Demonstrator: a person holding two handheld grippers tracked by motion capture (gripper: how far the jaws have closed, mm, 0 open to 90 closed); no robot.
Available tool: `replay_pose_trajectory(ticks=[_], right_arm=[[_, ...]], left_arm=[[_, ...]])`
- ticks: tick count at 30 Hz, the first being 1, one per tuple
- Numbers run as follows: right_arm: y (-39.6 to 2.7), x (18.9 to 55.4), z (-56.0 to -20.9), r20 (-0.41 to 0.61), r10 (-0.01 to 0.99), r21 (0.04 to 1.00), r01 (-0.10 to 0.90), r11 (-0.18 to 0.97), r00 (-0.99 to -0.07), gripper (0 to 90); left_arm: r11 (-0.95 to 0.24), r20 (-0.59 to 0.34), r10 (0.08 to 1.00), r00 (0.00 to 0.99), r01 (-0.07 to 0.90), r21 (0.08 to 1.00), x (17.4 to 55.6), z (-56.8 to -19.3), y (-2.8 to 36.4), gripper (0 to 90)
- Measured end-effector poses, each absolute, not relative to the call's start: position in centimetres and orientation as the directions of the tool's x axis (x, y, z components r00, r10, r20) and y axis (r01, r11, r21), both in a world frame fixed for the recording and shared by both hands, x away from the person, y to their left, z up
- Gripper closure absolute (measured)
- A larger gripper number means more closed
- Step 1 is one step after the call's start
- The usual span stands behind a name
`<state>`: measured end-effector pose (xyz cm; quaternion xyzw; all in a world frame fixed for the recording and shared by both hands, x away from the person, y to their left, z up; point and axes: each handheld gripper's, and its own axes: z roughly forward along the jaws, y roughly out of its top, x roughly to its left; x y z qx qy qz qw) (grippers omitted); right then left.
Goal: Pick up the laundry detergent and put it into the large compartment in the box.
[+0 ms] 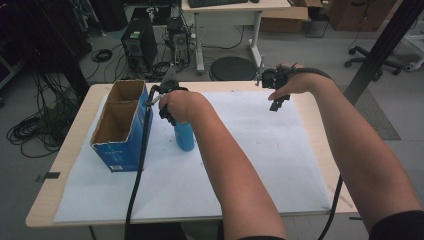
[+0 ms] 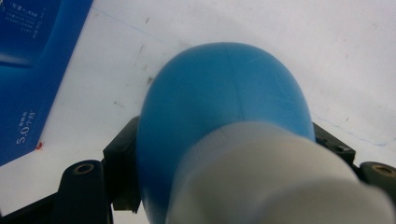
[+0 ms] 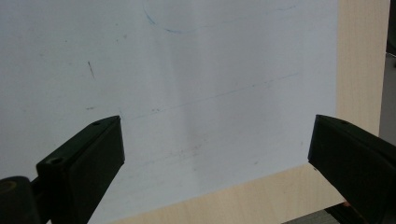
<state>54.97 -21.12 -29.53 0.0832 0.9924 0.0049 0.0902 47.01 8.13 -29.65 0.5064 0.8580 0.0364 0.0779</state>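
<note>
Blue plastic bottle (image 1: 184, 135) with a white cap stands upright on the white paper sheet (image 1: 240, 165) that covers the wooden table (image 1: 75, 135). We hold it with our left gripper (image 1: 167, 107), whose jaws pinch the bottle on both sides just below the cap. In the left gripper view the bottle (image 2: 224, 121) sits squarely between the two black jaws, its rounded blue shoulder bulging past them and the ribbed white cap nearest the camera; the sheet (image 2: 280, 46) lies beyond it.

To the outer side of the left jaw, just beside the bottle but not touching it in the high view, we note an open blue cardboard box (image 1: 120, 125) with two compartments, brown inside, both seemingly bare. A corner of that box (image 2: 28, 70), with white printing, appears past the left jaw in the left gripper view.

Our right gripper (image 1: 276, 97) hangs above the far edge of the sheet, well apart from the bottle and the box. Its jaws are spread wide with nothing between them; in the right gripper view we see between them the marked white sheet (image 3: 187, 93), and the pale wood of the table edge (image 3: 359, 70) past the right jaw.

A black cable (image 1: 137, 170) trails from the left gripper toward the near edge of the table.
</note>
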Motion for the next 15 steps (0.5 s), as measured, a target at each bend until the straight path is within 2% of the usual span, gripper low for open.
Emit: replay_pose_trajectory(ticks=[7, 15], right_arm=[[-21.07, 54.99, -29.58, -0.175, 0.169, 0.024, 0.167, 0.986, -0.97, 3.2], [-21.19, 55.01, -29.7, -0.173, 0.172, 0.025, 0.17, 0.985, -0.97, 3.3]], left_arm=[[0.477, -0.079, 0.879, -0.471, 0.868, 0.137, 47.04, -29.72, 8.13, 34.4], [0.472, -0.062, 0.881, -0.468, 0.871, 0.136, 47.14, -29.75, 7.98, 35.6]])
